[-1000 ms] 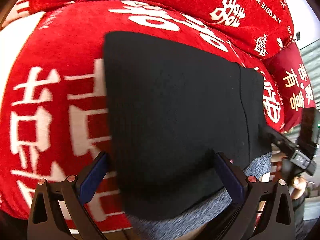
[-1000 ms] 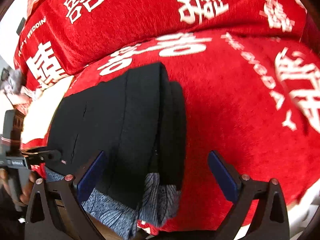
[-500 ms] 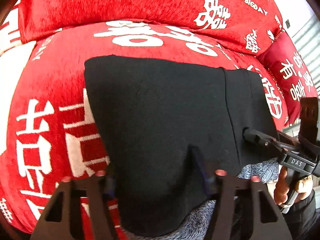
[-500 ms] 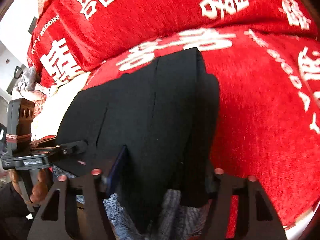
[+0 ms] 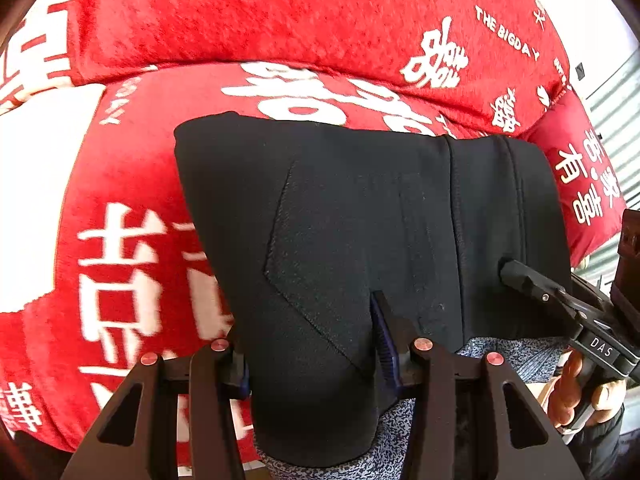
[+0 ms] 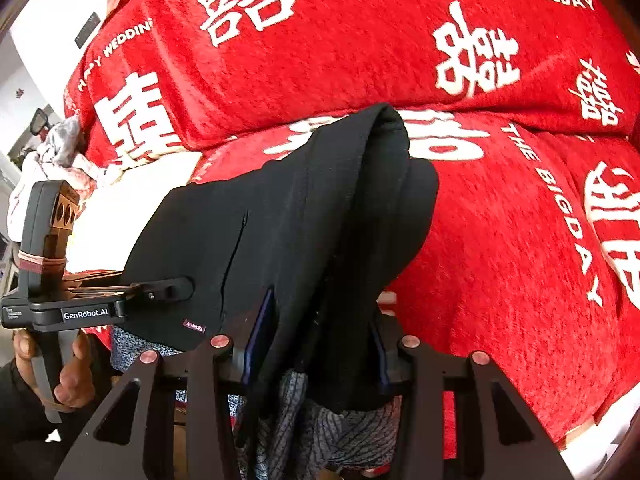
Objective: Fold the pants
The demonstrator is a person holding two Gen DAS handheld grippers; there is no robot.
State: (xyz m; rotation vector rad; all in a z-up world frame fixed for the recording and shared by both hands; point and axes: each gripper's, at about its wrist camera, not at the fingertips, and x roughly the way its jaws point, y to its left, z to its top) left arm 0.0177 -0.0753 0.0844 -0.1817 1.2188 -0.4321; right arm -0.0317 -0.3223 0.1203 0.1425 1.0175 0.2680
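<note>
- The black pants [image 5: 360, 216] lie already folded into a thick stack on the red blanket [image 5: 132, 216] with its white lettering, their near edge hanging over the front of the seat toward 6 o'clock in both wrist views.
- The left gripper [image 5: 316, 354] has just been closing, and its jaws now clench the near hem of the pants at the 6 o'clock edge of the left wrist view; cloth bulges between the pads.
- The right gripper [image 6: 316, 344] has likewise just been closing and grasps the other near corner; in the right wrist view the fabric peaks toward 12 o'clock, so that side appears lifted off the blanket.
- Each hand's tool shows in the other's view: the right one at about 3 to 4 o'clock in the left wrist view, the left one at 9 o'clock in the right wrist view.
- The step in hand looks like raising the near edge to carry it over toward the far edge at 12 o'clock.
- To do it well, keep both grips level with each other so the fold line runs straight.
- Make sure every layer, including the grey speckled lining [image 5: 508, 354], is pinched; a slipped inner layer would bunch.
- Release only once the edges meet.
</note>
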